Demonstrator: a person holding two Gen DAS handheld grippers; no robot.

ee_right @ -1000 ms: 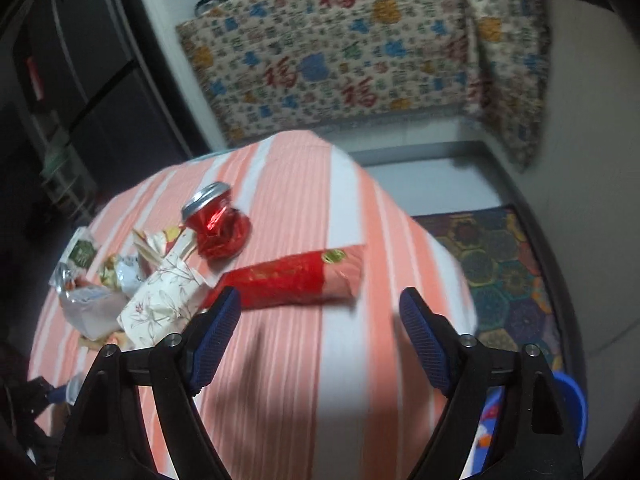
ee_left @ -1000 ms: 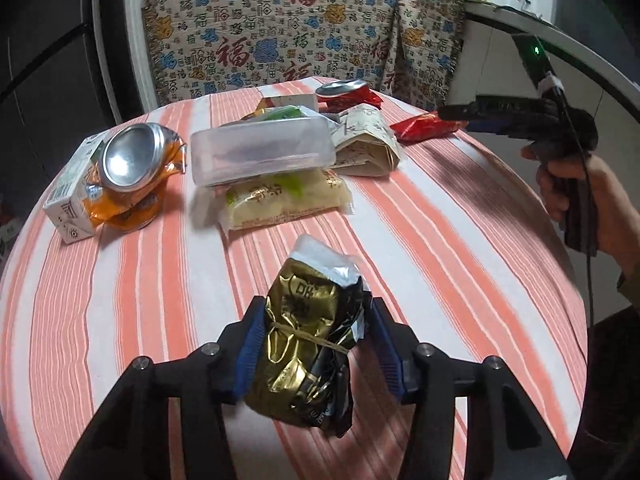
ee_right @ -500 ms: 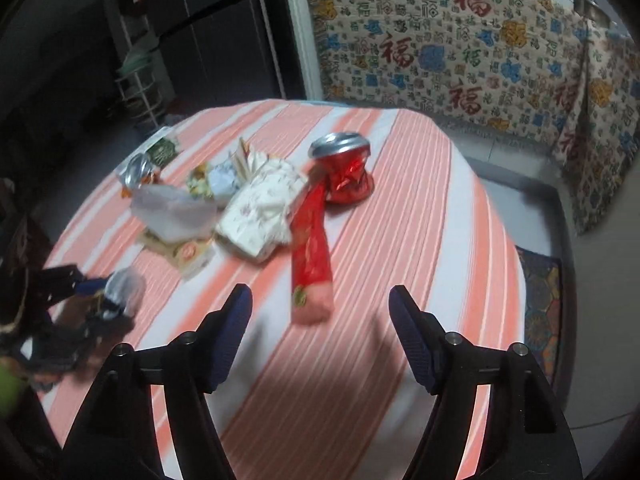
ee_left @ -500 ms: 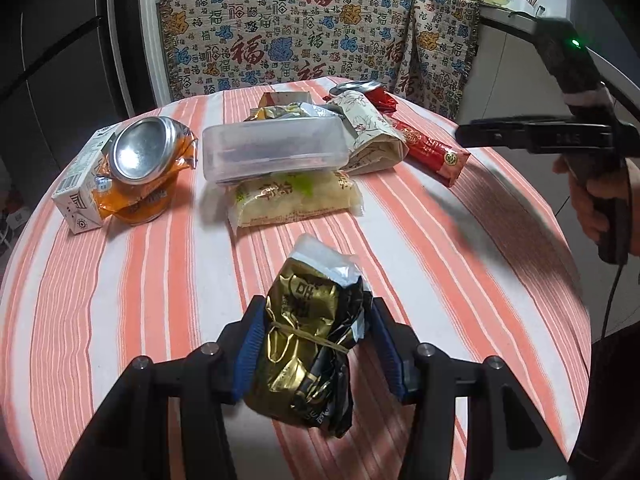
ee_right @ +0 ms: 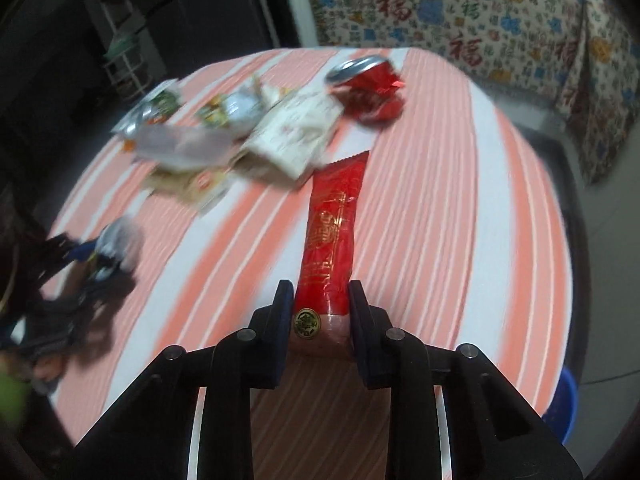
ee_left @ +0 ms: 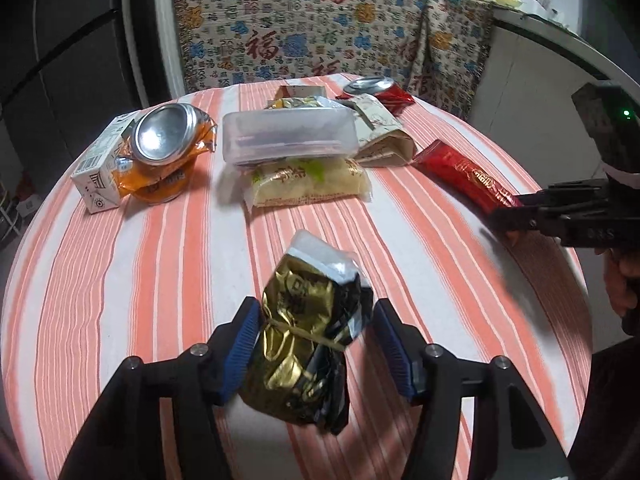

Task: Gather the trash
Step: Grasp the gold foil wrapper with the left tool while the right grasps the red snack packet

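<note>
A round table (ee_left: pixel 120 280) in an orange-and-white striped cloth carries a scatter of litter, and a person stands at it with a two-finger gripper in each hand. The right gripper (ee_right: pixel 320 312) points down at the near end of a long red snack wrapper (ee_right: pixel 332 224), and its jaws are closing on that end, the pads already against both sides of the packet. The wrapper's long axis runs straight away from this gripper, from six o'clock at the fingers toward twelve o'clock, where its crimped far end reaches just beside a cream patterned paper bag (ee_right: pixel 292 136). In the left wrist view, the same wrapper (ee_left: pixel 464 176) lies at about two o'clock, well apart from the left gripper (ee_left: pixel 316 340), so the right hand is plainly the nearer one and the one placed to lift it lengthwise. The left gripper's jaws are opening around a crumpled gold and black foil packet (ee_left: pixel 308 340): the packet sits between the blue pads (ee_left: pixel 244 336), and a gap shows on the right side, so the grip looks to be letting go. Farther out, around eleven to twelve o'clock from the left gripper, lie a crushed orange can (ee_left: pixel 164 148) against a small white carton (ee_left: pixel 100 172), a clear plastic lidded box (ee_left: pixel 288 136) on top of a yellow snack bag (ee_left: pixel 308 180), and a crushed red can (ee_left: pixel 376 88) at the far edge.
</note>
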